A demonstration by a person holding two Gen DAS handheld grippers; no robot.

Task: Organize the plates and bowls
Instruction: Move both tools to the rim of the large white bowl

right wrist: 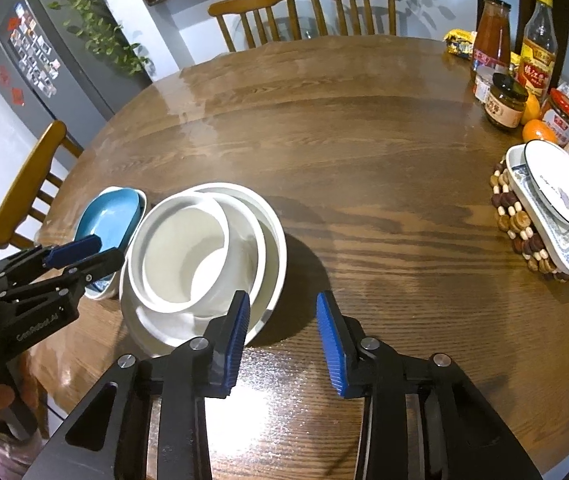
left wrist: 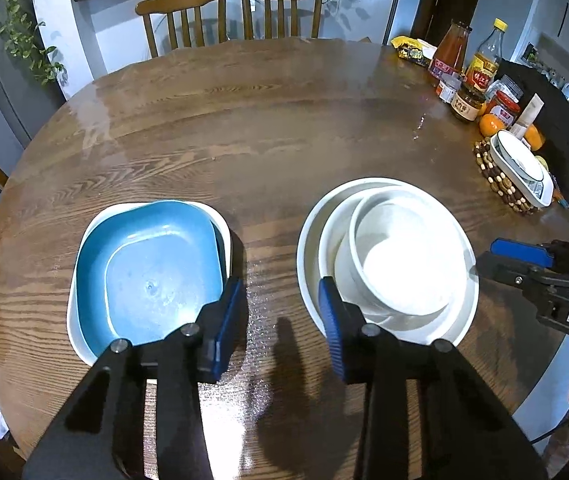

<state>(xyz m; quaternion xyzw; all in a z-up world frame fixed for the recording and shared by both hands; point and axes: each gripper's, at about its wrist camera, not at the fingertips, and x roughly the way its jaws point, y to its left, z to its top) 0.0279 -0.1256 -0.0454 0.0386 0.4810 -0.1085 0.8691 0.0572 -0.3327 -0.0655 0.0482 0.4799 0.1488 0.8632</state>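
Both the left gripper and right gripper hover with jaws spread, holding nothing. Just beyond, on the counter, the blue plate sits nested in a white dish beside the stacked white bowls. Sorting looks mostly done; farther right, the plates on the beaded trivet may remain.

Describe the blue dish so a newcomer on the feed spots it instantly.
Start at the round wooden table. At its near edge sit two stacks; take the one on the left, beside the stack of round white bowls. The blue dish is the square, rounded-corner one nested in a white dish, the only blue crockery there.
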